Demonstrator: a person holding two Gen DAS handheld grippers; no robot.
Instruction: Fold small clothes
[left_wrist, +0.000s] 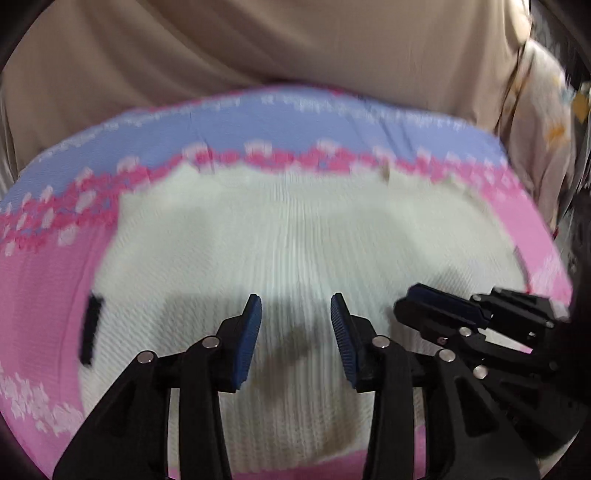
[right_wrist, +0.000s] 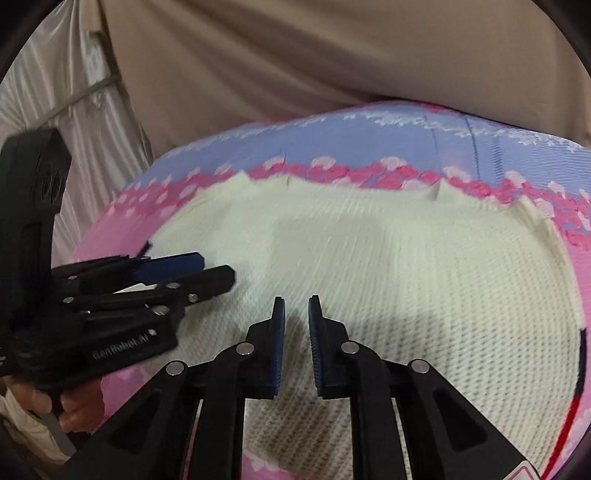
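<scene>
Left wrist view shows one white knit cloth (left_wrist: 295, 236) lying flat under two claws, long side running left to right, with the left claw (left_wrist: 295, 332) open and empty and the right claw (right_wrist: 296, 332) nearly closed, empty too.

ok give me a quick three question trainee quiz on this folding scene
1. True or false: the left hand-held gripper has cloth clamped between its pads.
2. What colour is the knit garment lying under both grippers?
3. Which hand-held gripper has the narrower gap: A left, B right?

Key
1. False: both pads stand apart over the garment with nothing between them.
2. White, lying on a pink and blue mat.
3. B.
</scene>
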